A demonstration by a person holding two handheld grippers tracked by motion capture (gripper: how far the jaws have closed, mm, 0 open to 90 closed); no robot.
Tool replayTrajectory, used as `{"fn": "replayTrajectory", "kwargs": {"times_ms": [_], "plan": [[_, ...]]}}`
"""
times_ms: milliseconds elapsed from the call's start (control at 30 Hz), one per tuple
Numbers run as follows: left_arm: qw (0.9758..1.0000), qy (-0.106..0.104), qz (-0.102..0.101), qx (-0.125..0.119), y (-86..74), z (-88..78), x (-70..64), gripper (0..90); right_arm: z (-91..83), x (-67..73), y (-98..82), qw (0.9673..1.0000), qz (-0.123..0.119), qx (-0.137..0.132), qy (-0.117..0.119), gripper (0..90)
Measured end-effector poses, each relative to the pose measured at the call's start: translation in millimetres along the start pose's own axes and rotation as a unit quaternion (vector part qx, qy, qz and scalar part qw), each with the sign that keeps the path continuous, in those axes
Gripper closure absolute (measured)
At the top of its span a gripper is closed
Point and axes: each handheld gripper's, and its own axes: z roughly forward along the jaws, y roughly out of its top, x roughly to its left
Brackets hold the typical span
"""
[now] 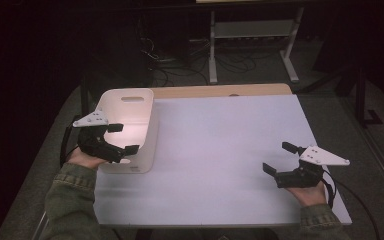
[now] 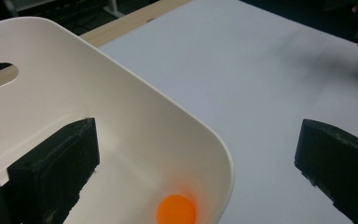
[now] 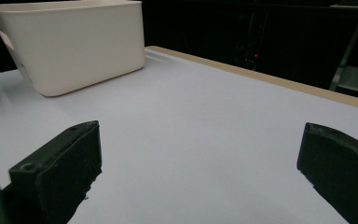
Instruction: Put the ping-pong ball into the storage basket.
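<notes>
Orange ball [image 2: 176,211] is what we find lying in the bottom of the white bin [image 2: 121,107], close to its rounded near corner.

From the high view we see the bin [image 1: 150,125] standing at the left of the white table top [image 1: 220,150], its handle slot on the far wall. Our left gripper [image 1: 121,138] hangs over the bin's near right part — jaws spread wide, nothing between them. Our right gripper [image 1: 278,157] hovers above the bare table near the right front edge, well apart from the bin, its jaws likewise parted and empty. A sleeve [image 1: 72,200] of olive cloth covers the left forearm.

In the left gripper view we look down past two black jaws held far apart; one sits over the bin's inside, the other over the table beyond the rim, and the ball lies between and below them, untouched.

In the right gripper view the jaws stand wide with only table between them — the bin [image 3: 74,46] rests far off at the upper left.
</notes>
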Motion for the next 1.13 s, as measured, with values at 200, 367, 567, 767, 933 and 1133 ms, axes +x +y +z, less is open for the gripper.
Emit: {"fn": "replayTrajectory", "kwargs": {"times_ms": [200,367,567,767,933,1133], "plan": [[0.9996,0.002,0.002,-0.028,-6.4,0.2,-2.0,0.0,-0.5,-0.3,0.0,1.0,0.0,-0.002,0.0,0.0],[0.9989,0.002,-0.005,-0.046,-15.7,1.8,-0.6,0.0,-0.8,-0.1,0.1,1.0,0.0,-0.002,-0.001,0.0],[0.9965,0.018,-0.002,-0.081,-19.8,-1.1,-1.7,0.0,-0.8,-0.3,-0.1,1.0,0.001,-0.001,-0.002,0.0],[0.996,0.013,-0.004,-0.088,-23.2,0.4,-2.0,0.0,-0.7,-0.3,-0.4,1.0,0.001,0.0,-0.003,0.0],[0.9954,0.015,-0.002,-0.095,-24.4,-0.8,-2.5,0.0,-0.5,-0.6,-0.5,1.0,0.0,0.001,-0.003,0.0],[0.9948,0.015,0.004,-0.1,-24.6,-3.1,-4.5,0.0,-0.1,-0.7,-0.6,1.0,-0.001,0.001,-0.004,0.0]]}}
